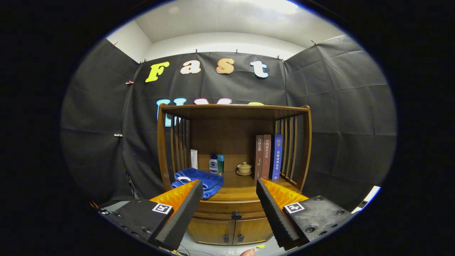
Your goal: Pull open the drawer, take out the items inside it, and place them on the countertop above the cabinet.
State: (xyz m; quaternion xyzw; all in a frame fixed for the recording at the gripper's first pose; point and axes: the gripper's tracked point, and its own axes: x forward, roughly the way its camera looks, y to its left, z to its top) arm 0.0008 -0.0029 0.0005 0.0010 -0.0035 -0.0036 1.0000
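Black cloth (337, 117) hangs creased on three sides, clipped along its top edge. Above it, white wall (220, 41) and white ceiling (227, 17), with a bright light patch (273, 5) overhead. Wooden cabinet (233, 142) stands against the back cloth, slatted sides, flat top board. Pale floor (213, 249) shows below.

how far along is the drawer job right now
Nothing looks done yet: the drawer under the countertop is closed, its knob untouched. In hand: the gripper has its jaws open and empty, the knob between them farther ahead. Left: pull the drawer open, lift its items onto the countertop.
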